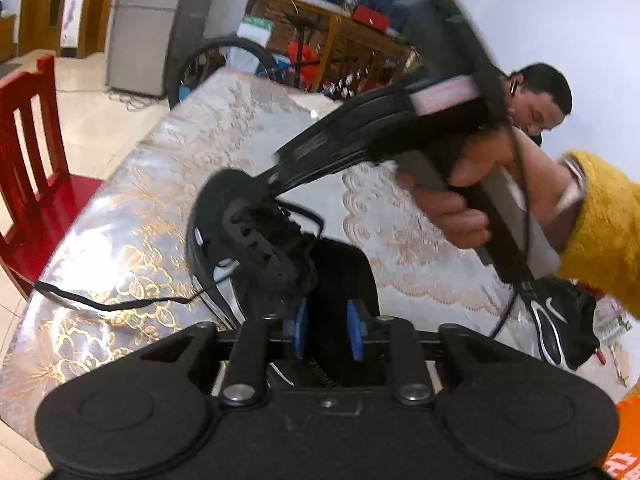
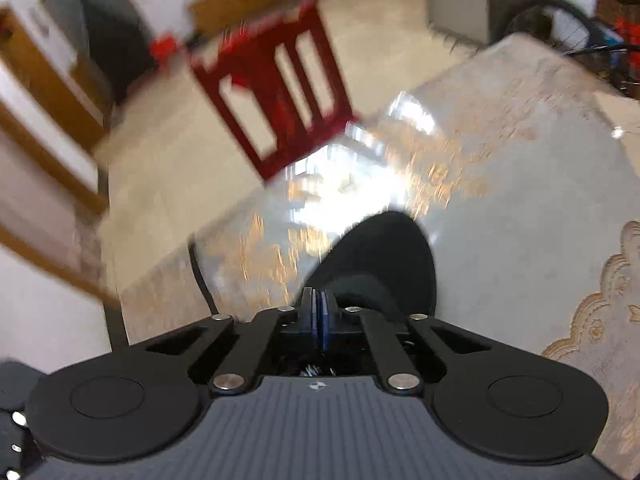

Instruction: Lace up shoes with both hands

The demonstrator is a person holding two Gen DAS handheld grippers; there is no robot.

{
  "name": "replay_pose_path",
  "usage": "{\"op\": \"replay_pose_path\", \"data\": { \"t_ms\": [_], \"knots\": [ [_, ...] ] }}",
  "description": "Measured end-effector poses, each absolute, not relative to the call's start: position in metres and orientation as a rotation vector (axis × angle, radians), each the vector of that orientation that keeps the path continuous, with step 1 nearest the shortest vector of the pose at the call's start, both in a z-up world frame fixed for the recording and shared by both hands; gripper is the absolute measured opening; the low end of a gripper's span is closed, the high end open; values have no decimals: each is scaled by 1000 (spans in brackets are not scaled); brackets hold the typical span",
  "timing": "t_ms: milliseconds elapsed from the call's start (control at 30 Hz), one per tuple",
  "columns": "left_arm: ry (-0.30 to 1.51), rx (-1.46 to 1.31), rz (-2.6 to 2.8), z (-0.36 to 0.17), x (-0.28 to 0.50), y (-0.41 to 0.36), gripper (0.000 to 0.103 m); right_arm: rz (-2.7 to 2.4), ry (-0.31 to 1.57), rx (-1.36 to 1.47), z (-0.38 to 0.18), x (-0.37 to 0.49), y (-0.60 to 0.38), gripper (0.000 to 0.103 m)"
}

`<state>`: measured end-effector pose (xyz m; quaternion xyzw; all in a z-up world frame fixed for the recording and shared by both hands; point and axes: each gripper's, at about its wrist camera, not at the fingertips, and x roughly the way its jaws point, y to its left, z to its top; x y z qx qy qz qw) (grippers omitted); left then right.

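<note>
A black sneaker [image 1: 256, 240] stands on the table just ahead of my left gripper [image 1: 327, 330], whose blue pads are apart and empty behind the shoe's heel. A loose black lace [image 1: 100, 300] trails from the shoe leftward over the tablecloth. The right gripper's body [image 1: 440, 92] reaches down from the upper right, its fingers at the shoe's laced top. In the blurred right wrist view my right gripper [image 2: 319, 316] has its blue pads pressed together just above the shoe's black toe [image 2: 380, 256]. Whether a lace is pinched there is hidden.
The table [image 1: 200, 128] has a glossy floral cloth. A second black sneaker [image 1: 560, 316] lies at the right. A red chair [image 1: 32, 152] stands at the table's left edge and shows in the right wrist view [image 2: 276, 92]. A seated person [image 1: 540, 96] is beyond the table.
</note>
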<state>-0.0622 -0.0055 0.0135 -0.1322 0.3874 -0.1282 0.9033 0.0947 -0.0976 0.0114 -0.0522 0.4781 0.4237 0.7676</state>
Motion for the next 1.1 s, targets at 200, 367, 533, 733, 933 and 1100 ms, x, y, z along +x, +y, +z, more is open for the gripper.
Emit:
{"op": "replay_pose_path", "data": {
  "t_ms": [200, 367, 533, 733, 933, 1100],
  "knots": [
    [654, -275, -255, 38, -62, -1, 49, 942, 985, 278, 46, 79, -154, 2],
    [545, -348, -279, 50, -54, -1, 53, 944, 939, 535, 56, 61, -182, 2],
    [497, -354, -327, 57, -53, -8, 53, 976, 876, 622, 70, 37, -195, 2],
    [486, -337, -368, 65, -55, -16, 2, 1000, 835, 604, 76, 21, -207, 3],
    [623, -106, -219, 64, -65, -14, 2, 844, 759, 399, 61, 4, -211, 52],
    [700, 25, -118, 69, -66, 6, 2, 705, 707, 24, 17, -28, -180, 54]
  ]
}}
